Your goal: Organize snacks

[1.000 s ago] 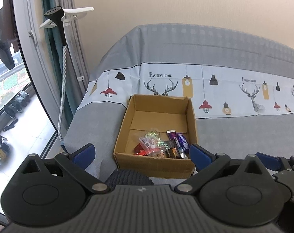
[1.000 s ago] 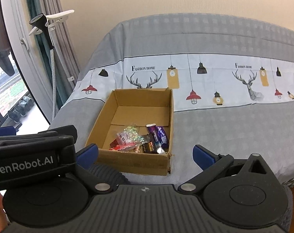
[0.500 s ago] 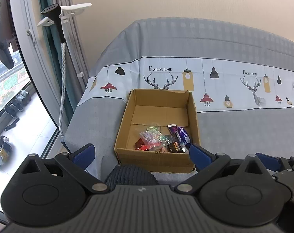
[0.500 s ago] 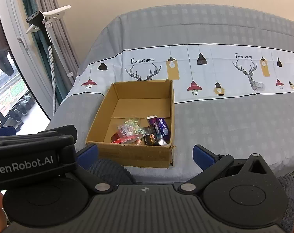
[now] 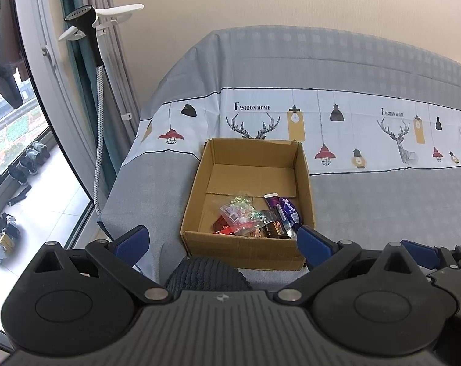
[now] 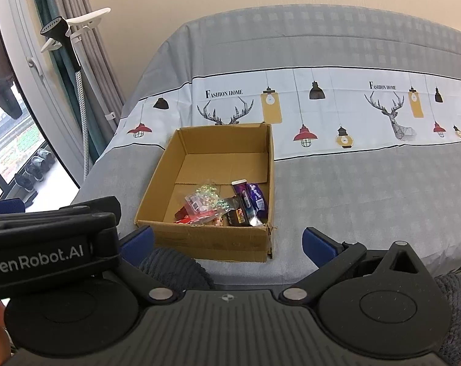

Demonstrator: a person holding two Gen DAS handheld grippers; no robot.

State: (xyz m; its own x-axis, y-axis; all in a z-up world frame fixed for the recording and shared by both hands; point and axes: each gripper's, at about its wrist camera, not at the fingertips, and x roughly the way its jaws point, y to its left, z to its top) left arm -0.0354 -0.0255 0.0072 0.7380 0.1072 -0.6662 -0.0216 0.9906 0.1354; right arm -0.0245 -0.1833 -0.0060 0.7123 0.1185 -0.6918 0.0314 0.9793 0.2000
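A small heap of wrapped snacks (image 5: pixel 256 218) lies in the near right corner of an open cardboard box (image 5: pixel 248 248), with the rest of the box floor bare. In the heap, a purple chocolate wrapper (image 5: pixel 284 210) sits against the right wall, a clear bag with shiny green and pink contents (image 5: pixel 239 212) lies across the middle, a red packet (image 5: pixel 223 228) pokes out beneath it, and dark brown packets (image 5: pixel 271 228) lie between the red one and the purple one. From the right wrist the same pile (image 6: pixel 223 206) shows in the box's (image 6: pixel 206 244) near right corner.

The box rests on a bed covered by a grey sheet (image 5: pixel 383 204) that carries a white band printed with deer heads, lamps and the words "Fashion home". The near wall of the box stands between both cameras and the snacks, hiding the lowest part of the heap. A dark ribbed fabric mound (image 5: pixel 206 276) rises in front of that wall.

The left gripper (image 5: pixel 221 242) has its blue fingers spread wide, nothing between them, held short of the box. The right gripper (image 6: pixel 229 242) is likewise spread wide and empty, near the box's front edge; the left unit's black body crosses the right view's lower left.

A garment steamer (image 5: pixel 87 30) on a stand, curtains (image 5: pixel 114 70) and a glass door (image 5: pixel 20 140) lie to the left of the bed.
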